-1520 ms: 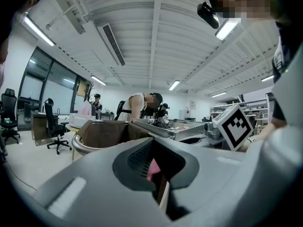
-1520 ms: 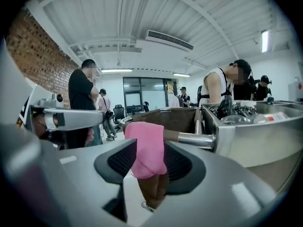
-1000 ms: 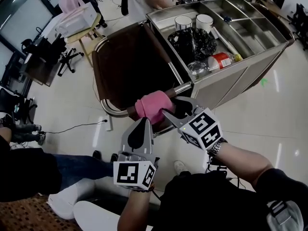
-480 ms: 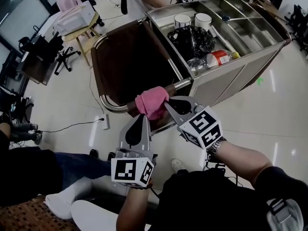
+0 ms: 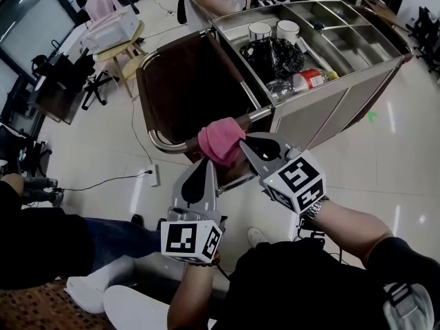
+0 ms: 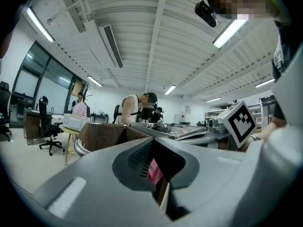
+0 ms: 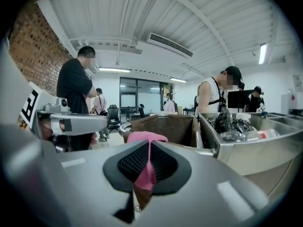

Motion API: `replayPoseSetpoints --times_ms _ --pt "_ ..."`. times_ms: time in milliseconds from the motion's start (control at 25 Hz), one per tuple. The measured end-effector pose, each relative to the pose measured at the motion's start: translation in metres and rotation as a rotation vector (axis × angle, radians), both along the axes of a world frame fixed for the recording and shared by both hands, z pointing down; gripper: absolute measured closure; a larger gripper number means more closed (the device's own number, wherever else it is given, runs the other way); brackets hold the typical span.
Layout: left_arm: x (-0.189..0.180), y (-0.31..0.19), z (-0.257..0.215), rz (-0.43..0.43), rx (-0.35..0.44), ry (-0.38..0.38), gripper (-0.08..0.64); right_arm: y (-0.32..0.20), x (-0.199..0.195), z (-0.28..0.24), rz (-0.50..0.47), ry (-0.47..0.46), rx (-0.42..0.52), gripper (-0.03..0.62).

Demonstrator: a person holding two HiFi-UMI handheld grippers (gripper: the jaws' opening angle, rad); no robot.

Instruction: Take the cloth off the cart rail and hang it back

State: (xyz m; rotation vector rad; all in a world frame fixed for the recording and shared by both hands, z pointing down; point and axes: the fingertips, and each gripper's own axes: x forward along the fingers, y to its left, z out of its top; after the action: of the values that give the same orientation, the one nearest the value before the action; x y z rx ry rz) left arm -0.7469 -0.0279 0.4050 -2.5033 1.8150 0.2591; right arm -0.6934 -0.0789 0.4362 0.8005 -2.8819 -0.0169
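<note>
A: Where's the pink cloth (image 5: 220, 139)?
B: Bunched over the cart rail (image 5: 165, 145), the right tool (image 5: 242, 146) pinching its fold, the left tool (image 5: 206, 165) seemingly closed on its lower edge.
A: Best move?
B: Lift both together, straight up — clear the rail before drawing back.

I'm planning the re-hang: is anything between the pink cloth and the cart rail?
Nothing visible does. The right hand-held gripper is shut on the cloth, which sits right at the rail; the metal rail on either side of it is bare.
</note>
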Motion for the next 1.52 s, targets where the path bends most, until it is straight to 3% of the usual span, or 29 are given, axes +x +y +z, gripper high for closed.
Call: replayPoseSetpoints --times_ms 600,1040,1520 --pt "0.035 0.020 -0.013 0.001 0.008 -0.003 0.557 0.038 0.042 -0.059 -0.004 -0.075 0.084 0.586" --pt "0.103 0.040 -0.027 0.011 0.015 -0.030 0.557 0.066 0.111 -0.081 -0.003 -0.113 0.104 0.584" --pt "0.203 0.079 -0.055 0.071 0.036 -0.058 0.557 0.112 0.206 -0.106 0.039 -0.122 0.123 0.583"
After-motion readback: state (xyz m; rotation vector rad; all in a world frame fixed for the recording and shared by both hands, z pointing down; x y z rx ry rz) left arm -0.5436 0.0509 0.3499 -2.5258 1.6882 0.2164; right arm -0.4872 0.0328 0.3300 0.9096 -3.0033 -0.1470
